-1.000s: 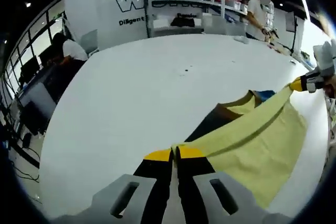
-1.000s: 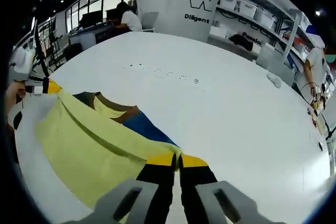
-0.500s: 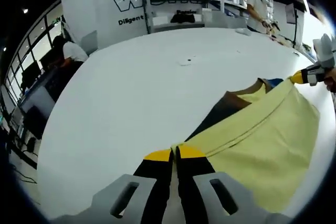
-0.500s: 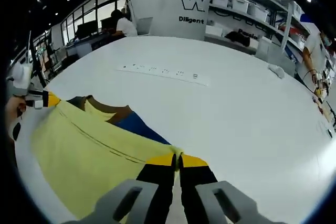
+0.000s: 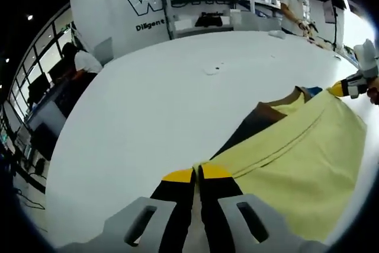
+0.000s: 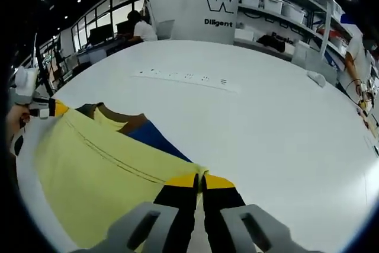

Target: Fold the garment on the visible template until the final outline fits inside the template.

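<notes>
1. Yellow cloth makes up most of the garment (image 5: 296, 158), with brown and blue panels showing at its far edge; it lies over the white tabletop (image 5: 166, 99) and its near hem is lifted between the two tools
2. In the left gripper view the left tool (image 5: 197, 173) has its jaws pressed together on one corner of the hem, and the right tool (image 5: 349, 89) shows at the right edge holding the opposite corner
3. In the right gripper view the right tool (image 6: 201, 179) is likewise closed on its corner of the garment (image 6: 100, 170), with the left tool (image 6: 50, 109) at the far left of the stretched edge
4. No template outline can be made out on the tabletop (image 6: 266, 122) in these pictures
5. The step in hand appears to be a fold: the hem is held taut between both tools, ready to be carried over the body of the garment
6. The next move probably calls for both tools to travel together, keeping the edge straight, then lowering it flat before letting go
</notes>
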